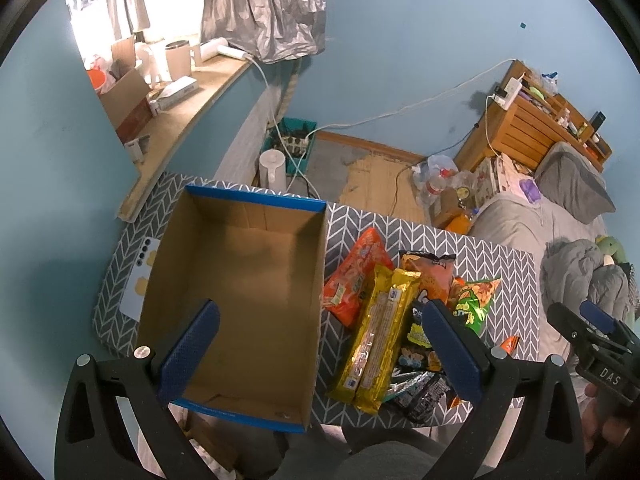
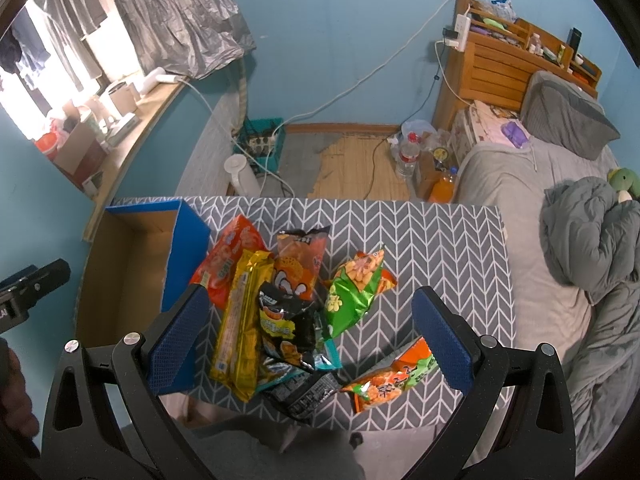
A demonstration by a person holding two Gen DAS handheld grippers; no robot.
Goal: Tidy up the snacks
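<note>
An empty cardboard box with blue rims stands on the left of the table; it also shows in the right wrist view. Beside it lies a pile of snacks: a long yellow pack, an orange bag, a black bag, a green bag and an orange-green bag. My left gripper is open above the box's near right part. My right gripper is open above the snack pile. Both are empty.
The table has a grey herringbone cover. A phone lies left of the box. A bed with grey bedding stands to the right. A white kettle, cables and bottles sit on the floor beyond.
</note>
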